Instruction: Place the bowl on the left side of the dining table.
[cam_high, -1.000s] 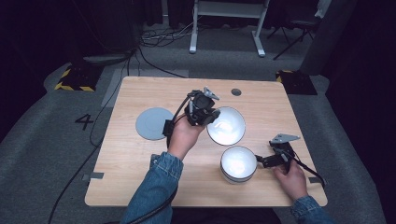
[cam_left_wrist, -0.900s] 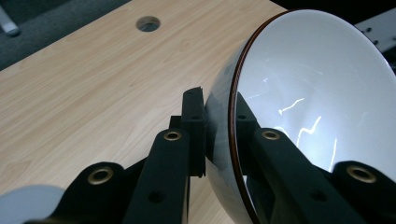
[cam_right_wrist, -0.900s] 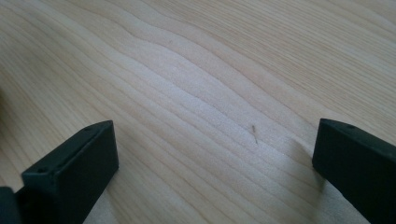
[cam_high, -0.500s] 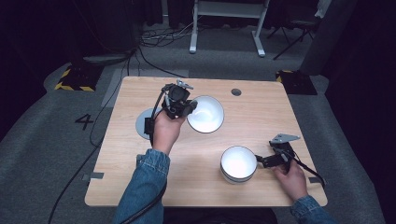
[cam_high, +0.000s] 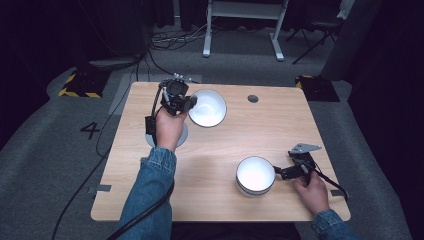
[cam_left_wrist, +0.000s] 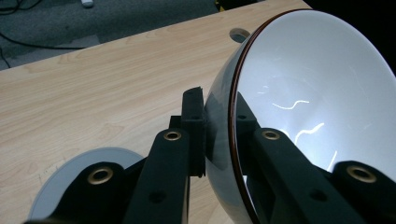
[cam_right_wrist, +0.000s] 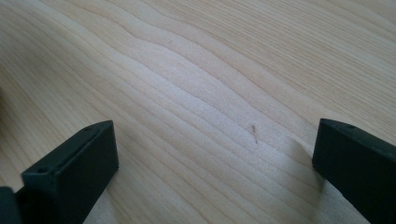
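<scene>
At the left of the wooden table (cam_high: 220, 150) a grey disc (cam_high: 183, 136) lies flat, largely covered in the high view by the person's left hand; the left gripper view shows part of it (cam_left_wrist: 70, 182) below the jaws. Above it, the left gripper (cam_high: 189, 102) is clamped on the rim of a white bowl (cam_high: 207, 107): one jaw presses the dark outer wall, the other the white inner face, with the brown rim edge between them, as the left gripper view confirms on the bowl (cam_left_wrist: 308, 102). That bowl is tilted and appears carried clear of the tabletop, just right of the disc and toward the far edge, with the table's cable hole (cam_high: 253, 98) farther right. Judgement: the work in hand looks like placing the bowl on the disc; the pick is done, the carry is nearly done, and lowering, levelling and release are left. At the front right a second bowl (cam_high: 255, 175), also white inside, stands upright on the table. The right gripper (cam_high: 278, 171) rests low beside it, its jaws pointing at the bowl's right side. The right gripper view shows both jaws spread wide over bare wood with nothing between them, so this gripper holds nothing. Judgement: the second bowl is not yet handled; whether the jaw tips touch its wall cannot be told.
</scene>
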